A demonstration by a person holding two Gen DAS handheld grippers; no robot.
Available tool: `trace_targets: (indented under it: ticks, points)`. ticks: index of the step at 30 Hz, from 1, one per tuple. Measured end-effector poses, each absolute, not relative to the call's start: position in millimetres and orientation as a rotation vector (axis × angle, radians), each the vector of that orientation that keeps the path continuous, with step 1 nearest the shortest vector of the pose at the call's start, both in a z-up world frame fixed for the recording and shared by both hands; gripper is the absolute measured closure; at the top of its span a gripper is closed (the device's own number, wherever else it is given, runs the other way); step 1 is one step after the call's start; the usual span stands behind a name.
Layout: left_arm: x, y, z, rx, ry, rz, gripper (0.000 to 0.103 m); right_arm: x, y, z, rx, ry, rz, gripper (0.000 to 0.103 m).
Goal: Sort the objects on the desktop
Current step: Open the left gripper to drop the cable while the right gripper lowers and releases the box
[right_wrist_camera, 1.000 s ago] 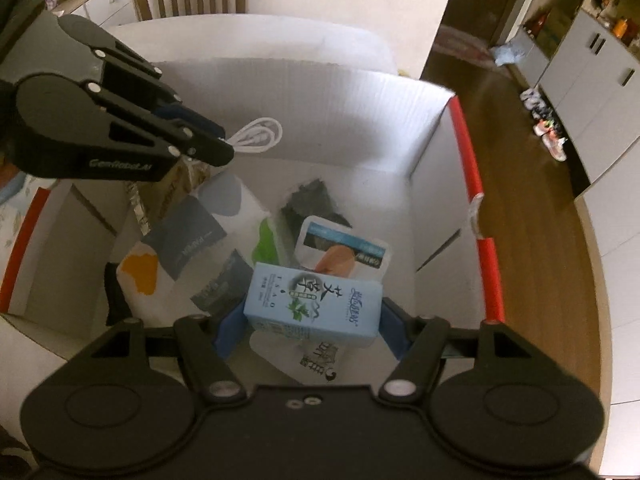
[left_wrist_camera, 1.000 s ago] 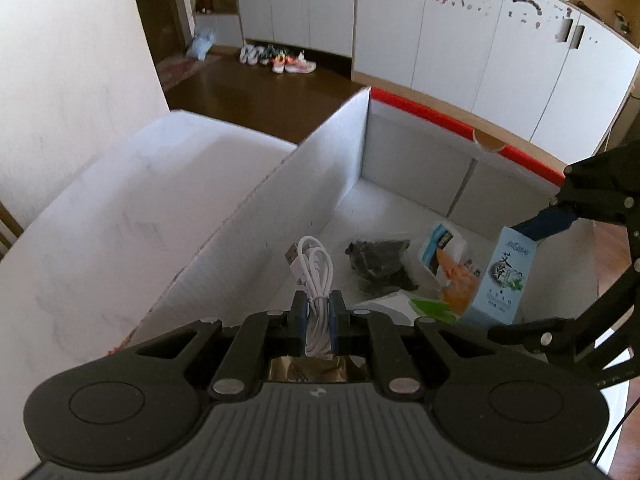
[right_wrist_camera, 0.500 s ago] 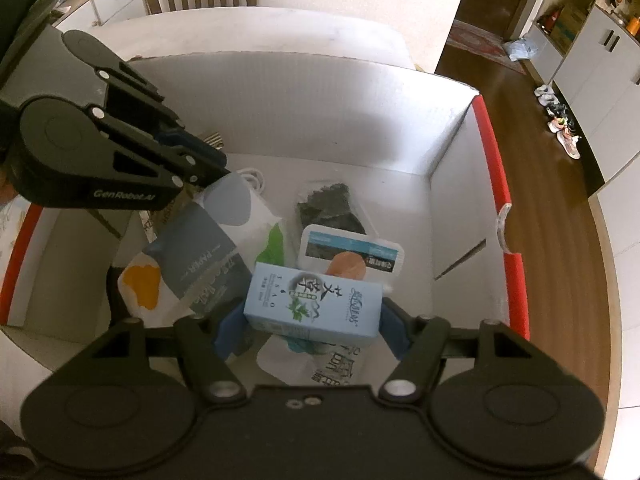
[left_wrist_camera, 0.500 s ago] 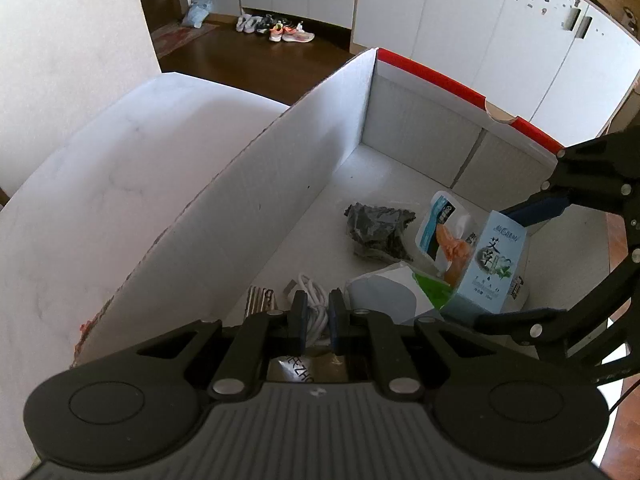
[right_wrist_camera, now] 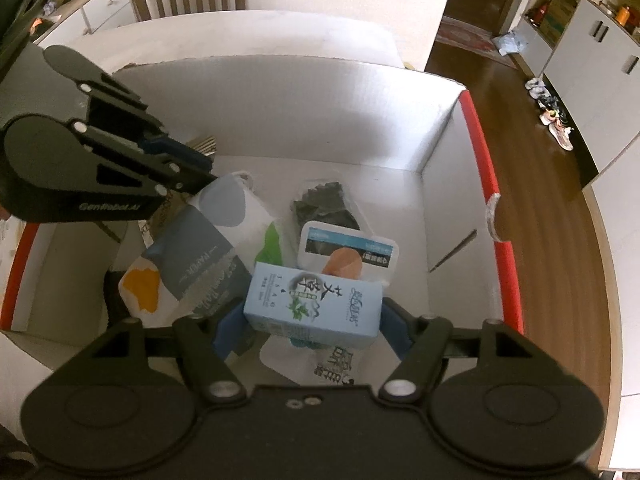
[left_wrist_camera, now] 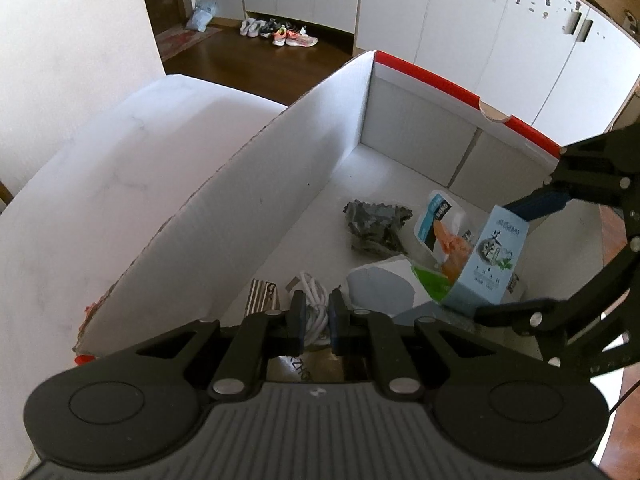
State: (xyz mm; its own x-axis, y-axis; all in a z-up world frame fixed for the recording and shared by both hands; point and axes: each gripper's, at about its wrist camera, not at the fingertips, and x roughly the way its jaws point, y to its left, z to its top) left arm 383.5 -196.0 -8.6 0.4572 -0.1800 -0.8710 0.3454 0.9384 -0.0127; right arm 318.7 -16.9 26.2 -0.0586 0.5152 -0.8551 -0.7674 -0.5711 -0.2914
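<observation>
Two grippers hang inside the box (right_wrist_camera: 476,148). My left gripper (left_wrist_camera: 315,322) is pinched tight on the white cable (left_wrist_camera: 314,300), low by the near wall. My right gripper (right_wrist_camera: 312,322) has just been widening; the blue carton (right_wrist_camera: 314,300) sits between its jaws, over the packets. I judge both should let go low, then lift straight up so nothing snags.

Soft indoor daylight, heavy fisheye bend at every edge.

Brightest on the pale wall and the white cardboard box with red rim (left_wrist_camera: 420,72); mild glare on the glossy white cabinet doors (left_wrist_camera: 460,20). Dimmer and warmer in the right wrist view, with dark wooden floor (right_wrist_camera: 540,184) streaked and blurred. Soft, faint shadows inside the box. Centres reasonably sharp.
</observation>
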Motion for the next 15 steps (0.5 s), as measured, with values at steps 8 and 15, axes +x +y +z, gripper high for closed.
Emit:
trace_targets:
  ticks: [8, 15]
  points:
    - [373.0, -192.2, -0.6, 0.155, 1.029, -0.323, 0.091, 320.3, -25.0, 38.1, -1.239, 0.303, 1.806, 0.031]
    - [363.3, -189.2, 7.4, 0.144, 1.005, -0.323, 0.087, 318.5, -35.3, 49.8, -1.195, 0.295, 1.825, 0.03]
